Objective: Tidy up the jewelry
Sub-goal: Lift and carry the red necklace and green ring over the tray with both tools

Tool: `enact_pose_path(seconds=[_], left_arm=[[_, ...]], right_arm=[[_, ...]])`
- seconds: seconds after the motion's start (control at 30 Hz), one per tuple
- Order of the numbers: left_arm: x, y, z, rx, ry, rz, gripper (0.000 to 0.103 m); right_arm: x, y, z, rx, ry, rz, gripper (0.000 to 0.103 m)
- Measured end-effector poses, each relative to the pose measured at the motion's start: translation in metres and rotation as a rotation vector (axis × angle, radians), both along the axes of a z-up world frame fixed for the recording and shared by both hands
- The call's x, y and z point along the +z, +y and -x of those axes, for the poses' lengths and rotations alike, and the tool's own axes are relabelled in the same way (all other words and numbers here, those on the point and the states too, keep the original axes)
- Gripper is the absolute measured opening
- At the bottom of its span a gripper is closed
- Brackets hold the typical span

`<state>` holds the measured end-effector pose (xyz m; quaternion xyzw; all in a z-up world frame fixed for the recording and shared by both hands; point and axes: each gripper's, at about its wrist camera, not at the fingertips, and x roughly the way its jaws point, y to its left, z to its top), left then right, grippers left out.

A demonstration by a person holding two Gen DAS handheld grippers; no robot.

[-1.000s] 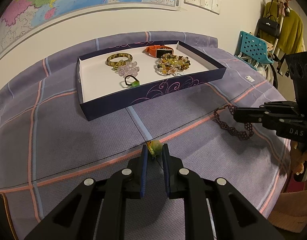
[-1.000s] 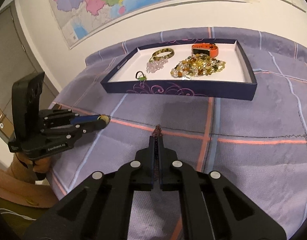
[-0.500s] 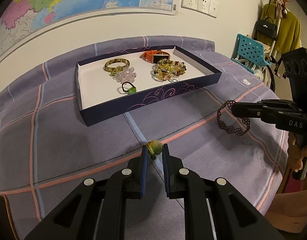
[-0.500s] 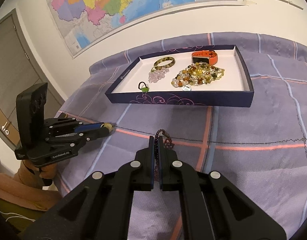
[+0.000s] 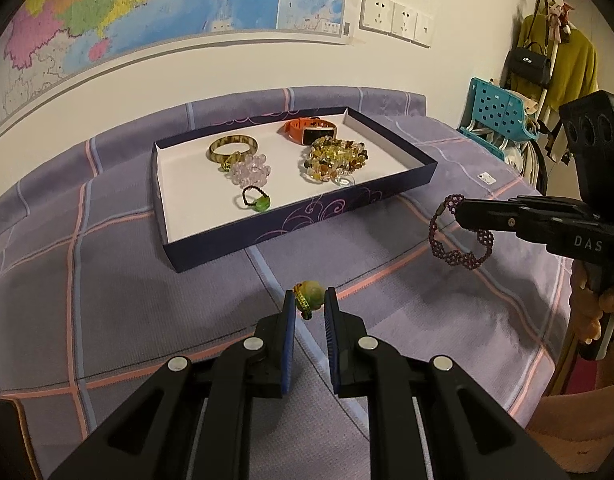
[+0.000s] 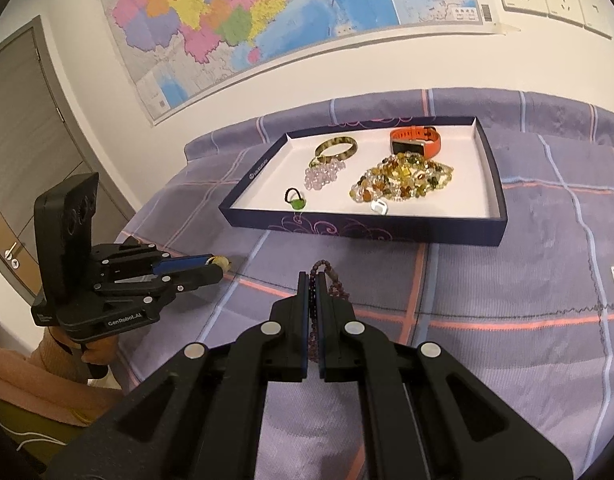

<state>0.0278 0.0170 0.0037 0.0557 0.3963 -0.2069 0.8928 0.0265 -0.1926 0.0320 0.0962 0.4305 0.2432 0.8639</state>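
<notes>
Left wrist view: the left gripper [image 5: 309, 305] is narrowed onto a yellow-green bead ornament [image 5: 309, 294] pinched at its tips. At 3 o'clock, the right gripper [image 5: 459, 212] pinches a dark red beaded bracelet [image 5: 459, 246] that dangles above the purple cloth [image 5: 107, 288].

At 12 o'clock the navy tray [image 5: 291, 222] holds a bangle [image 5: 232, 148], clear beads [image 5: 249, 169], an orange watch [image 5: 309, 130], amber beads [image 5: 334, 158] and a green ring [image 5: 256, 200].

Right wrist view: the right gripper [image 6: 315, 285] is closed on the bracelet [image 6: 327, 276]; the tray [image 6: 367, 226] lies at 12 o'clock, the left gripper [image 6: 215, 266] at 9.

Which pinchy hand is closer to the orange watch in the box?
Probably right, though it's close. The right gripper, holding the purple bracelet, hangs by the box's right front, nearer the orange watch. The left gripper sits farther back, at the front middle.
</notes>
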Motion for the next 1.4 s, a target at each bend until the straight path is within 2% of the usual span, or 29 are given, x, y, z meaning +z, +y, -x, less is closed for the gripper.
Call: enact_pose_path(seconds=[0.5,1.4], left_arm=[[0.02,-0.007,-0.008,0.005,-0.056,0.013,0.013],[0.034,-0.012,-0.017,0.008,-0.091,0.013,0.013]], right_arm=[[0.02,0.0,-0.015,0.002,-0.057,-0.002,0.003],[0.028,0.003,-0.027,0.012,-0.085,-0.008,0.003]])
